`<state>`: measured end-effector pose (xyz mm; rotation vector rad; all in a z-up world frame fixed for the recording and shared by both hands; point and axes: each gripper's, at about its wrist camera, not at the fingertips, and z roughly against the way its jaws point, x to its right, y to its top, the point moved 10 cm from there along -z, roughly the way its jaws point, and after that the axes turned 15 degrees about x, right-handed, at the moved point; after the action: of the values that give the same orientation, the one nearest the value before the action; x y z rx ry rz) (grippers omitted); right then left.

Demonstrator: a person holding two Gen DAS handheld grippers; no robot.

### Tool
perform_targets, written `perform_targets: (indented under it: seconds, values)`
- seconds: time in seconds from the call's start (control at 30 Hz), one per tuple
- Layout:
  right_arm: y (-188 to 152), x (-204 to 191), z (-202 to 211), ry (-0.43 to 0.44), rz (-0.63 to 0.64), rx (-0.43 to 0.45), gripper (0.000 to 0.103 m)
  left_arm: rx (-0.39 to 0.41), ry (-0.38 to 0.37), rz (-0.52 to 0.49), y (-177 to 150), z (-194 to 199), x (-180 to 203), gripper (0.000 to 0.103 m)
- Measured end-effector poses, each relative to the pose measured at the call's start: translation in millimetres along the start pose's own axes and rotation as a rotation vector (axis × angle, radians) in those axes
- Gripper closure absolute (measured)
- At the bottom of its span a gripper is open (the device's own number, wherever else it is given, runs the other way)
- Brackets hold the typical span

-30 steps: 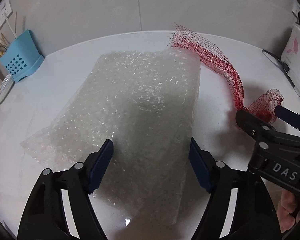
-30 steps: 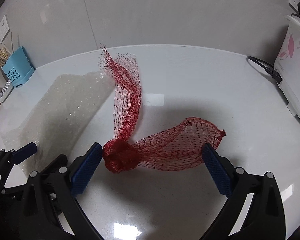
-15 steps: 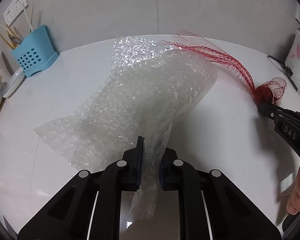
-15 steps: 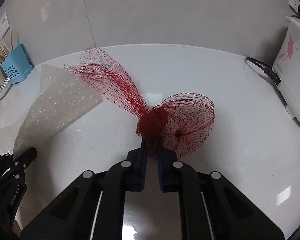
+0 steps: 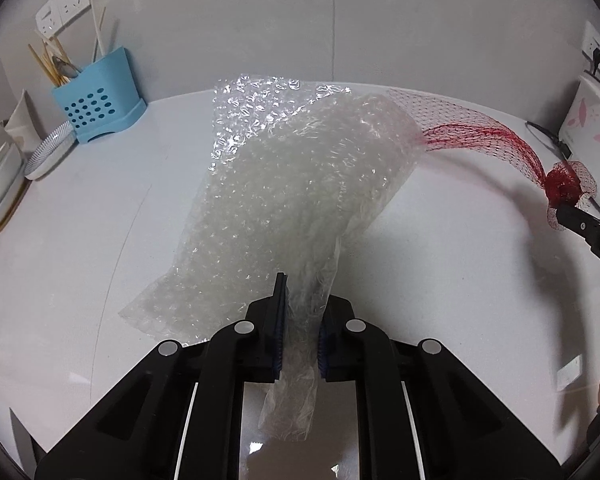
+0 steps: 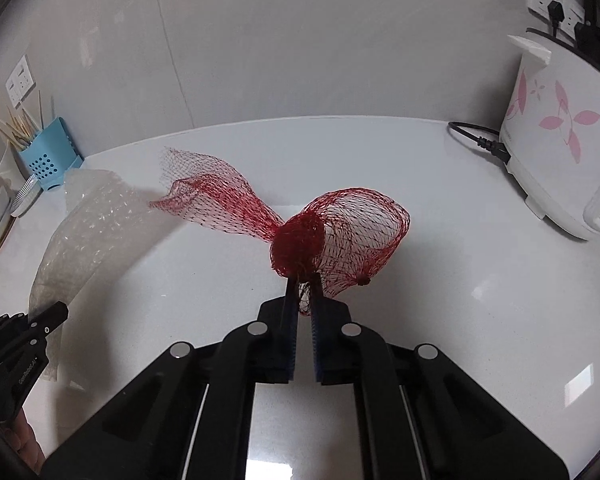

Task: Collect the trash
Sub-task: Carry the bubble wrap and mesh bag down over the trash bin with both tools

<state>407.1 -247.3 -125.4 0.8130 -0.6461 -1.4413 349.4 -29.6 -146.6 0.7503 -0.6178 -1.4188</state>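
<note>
now left tool [image 5: 300, 320] clamped on bubble wrap [image 5: 292, 184], right tool [image 6: 303, 292] on red mesh bag [image 6: 300, 236]

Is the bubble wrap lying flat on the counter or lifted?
Lifted. The left gripper is shut on the bubble wrap, which stands crumpled above the counter; whether its far edge still touches is unclear.

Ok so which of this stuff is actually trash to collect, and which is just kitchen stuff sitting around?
Trash, both already gripped:
bubble wrap, in the left gripper
red mesh bag, in the right gripper

Just sitting there:
blue utensil holder
white floral appliance with its black cord
</note>
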Motion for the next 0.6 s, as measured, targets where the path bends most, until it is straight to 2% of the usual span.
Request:
perform_targets:
  seconds: [0.33,0.6]
  values:
    - [-1.5,9.7,70.7,0.021,-0.041,0.085,0.098,0.059,-0.011,0.016,-3.5,56.6,-6.4,0.092]
    - [-8.4,7.8,134.6,0.033,-0.023,0.163,0.098,0.112,-0.037,0.029,-10.0,103.8,-5.8,0.092]
